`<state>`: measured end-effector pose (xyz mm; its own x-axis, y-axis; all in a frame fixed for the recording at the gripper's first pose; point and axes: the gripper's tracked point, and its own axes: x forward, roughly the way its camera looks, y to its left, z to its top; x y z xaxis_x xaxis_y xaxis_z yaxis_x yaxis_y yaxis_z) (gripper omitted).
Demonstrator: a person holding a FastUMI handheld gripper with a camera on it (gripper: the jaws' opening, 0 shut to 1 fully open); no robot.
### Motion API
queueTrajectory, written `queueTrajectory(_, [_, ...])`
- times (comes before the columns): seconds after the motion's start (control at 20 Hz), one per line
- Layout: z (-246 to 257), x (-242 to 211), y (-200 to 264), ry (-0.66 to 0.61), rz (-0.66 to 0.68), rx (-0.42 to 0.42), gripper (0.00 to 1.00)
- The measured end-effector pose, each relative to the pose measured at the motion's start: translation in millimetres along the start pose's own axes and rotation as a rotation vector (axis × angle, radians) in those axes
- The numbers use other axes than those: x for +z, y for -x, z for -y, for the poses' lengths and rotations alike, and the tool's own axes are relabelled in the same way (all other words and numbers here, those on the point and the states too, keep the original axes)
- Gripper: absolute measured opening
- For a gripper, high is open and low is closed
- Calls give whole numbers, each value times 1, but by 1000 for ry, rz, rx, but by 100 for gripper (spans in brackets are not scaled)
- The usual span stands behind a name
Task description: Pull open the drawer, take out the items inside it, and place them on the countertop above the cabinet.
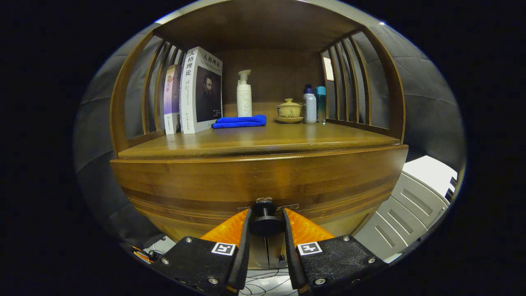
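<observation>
A wooden cabinet fills the view, with its drawer front (259,183) right before me. A dark round knob (265,218) sticks out of the drawer's lower middle. My gripper (266,218) has its two fingers on either side of this knob, pressing against it. The drawer looks closed, and nothing of its inside shows. Above it lies the wooden countertop (267,139), forming the floor of an open shelf.
On the countertop stand two books (193,92) at the left, a folded blue cloth (240,121), a white pump bottle (244,96), a lidded tea bowl (289,110) and two small bottles (314,105). Slatted sides enclose the shelf. A grey-white unit (415,197) stands to the right.
</observation>
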<state>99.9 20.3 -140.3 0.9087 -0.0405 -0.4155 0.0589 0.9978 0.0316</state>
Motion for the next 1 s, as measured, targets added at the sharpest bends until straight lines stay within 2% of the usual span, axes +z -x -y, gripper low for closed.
queueTrajectory(1.0, [15,-27,98,96,-70,-9,41])
